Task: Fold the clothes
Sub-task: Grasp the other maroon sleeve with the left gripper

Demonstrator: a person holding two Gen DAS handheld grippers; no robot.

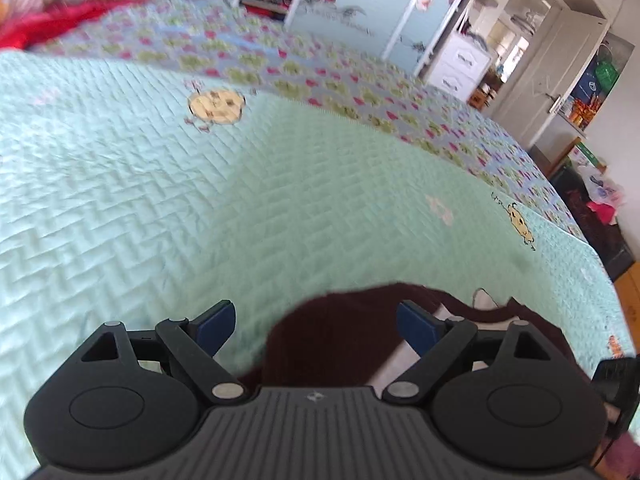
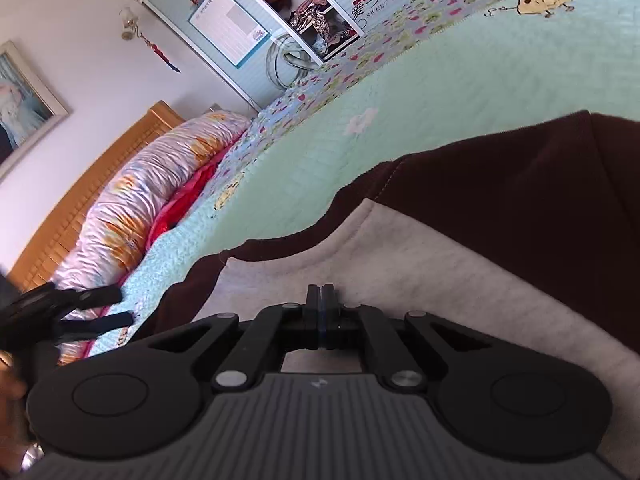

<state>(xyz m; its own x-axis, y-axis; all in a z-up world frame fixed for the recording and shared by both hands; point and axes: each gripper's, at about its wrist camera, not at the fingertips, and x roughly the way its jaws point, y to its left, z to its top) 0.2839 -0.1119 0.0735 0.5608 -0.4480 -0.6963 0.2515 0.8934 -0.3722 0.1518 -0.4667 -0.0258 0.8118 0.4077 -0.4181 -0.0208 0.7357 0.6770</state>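
Right gripper (image 2: 322, 308) clenched over maroon-and-grey garment (image 2: 500, 208), nothing visibly pinched, left gripper (image 1: 316, 326) spread wide, empty

The left gripper (image 1: 316, 324) hangs over a mint-green quilted bedspread (image 1: 140, 184), its jaws wide apart with nothing between the blue pads (image 1: 218, 326). Just beneath lies a dark maroon garment (image 1: 332, 340) with a pale lining. A flower-patterned border (image 1: 304, 76) runs behind.

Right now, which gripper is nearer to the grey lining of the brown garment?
Right. The right gripper is shut, directly over the grey lining. The left gripper is open over the garment's brown edge, beside the lining.
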